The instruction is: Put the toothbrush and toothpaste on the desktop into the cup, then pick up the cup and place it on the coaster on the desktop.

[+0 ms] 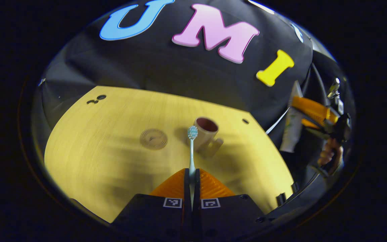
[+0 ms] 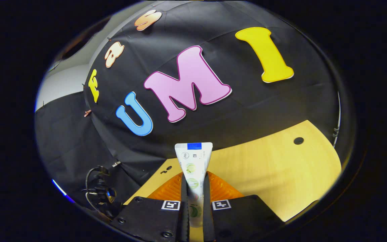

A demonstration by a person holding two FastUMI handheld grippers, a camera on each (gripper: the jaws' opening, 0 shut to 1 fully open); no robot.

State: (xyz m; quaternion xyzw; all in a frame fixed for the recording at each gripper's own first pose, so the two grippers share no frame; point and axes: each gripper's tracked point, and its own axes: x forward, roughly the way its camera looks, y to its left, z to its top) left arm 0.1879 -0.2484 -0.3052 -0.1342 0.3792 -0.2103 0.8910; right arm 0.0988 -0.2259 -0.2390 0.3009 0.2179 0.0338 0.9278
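Note:
My left gripper is shut on a pale blue toothbrush that stands upright, bristle head up, above the wooden desktop. Behind the brush head a tan cup with a handle stands on the desktop. A round wooden coaster lies to the cup's left. In the right gripper view my right gripper is shut on a white toothpaste tube, its flat crimped end pointing up. The left gripper view also has the right gripper at the far right, held by a hand, with the toothpaste tube hanging in it.
The desktop has small dark holes near its back edge. Black cloth walls close in behind and beside it. Cables and a bracket sit off the desktop's left corner in the right gripper view.

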